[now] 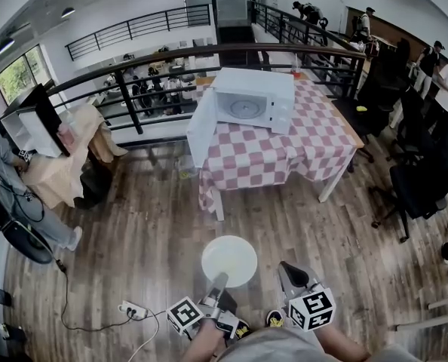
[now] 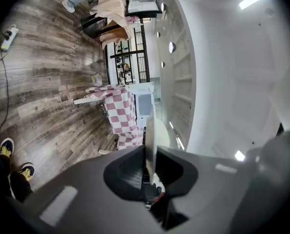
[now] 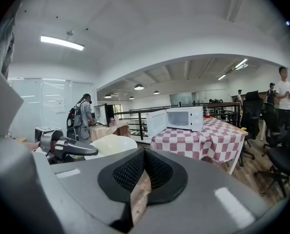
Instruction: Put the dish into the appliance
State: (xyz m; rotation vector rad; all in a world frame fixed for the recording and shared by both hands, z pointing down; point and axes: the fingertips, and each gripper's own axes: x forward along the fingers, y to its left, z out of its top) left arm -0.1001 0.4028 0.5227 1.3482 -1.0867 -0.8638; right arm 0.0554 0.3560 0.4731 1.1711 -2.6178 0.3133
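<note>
Head view: my left gripper (image 1: 219, 280) grips the rim of the round white plate (image 1: 229, 259) over the wooden floor (image 1: 133, 232); my right gripper (image 1: 287, 274), beside it, is clenched empty. Beyond, the open white microwave oven (image 1: 254, 100) sits on the checked-cloth table (image 1: 314, 138).

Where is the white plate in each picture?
Head view: plate low in the middle, held by the left gripper.
Left gripper view: plate edge-on at the centre.
Right gripper view: plate left of the middle.
Shared landmark: the open microwave on the checked table.
</note>
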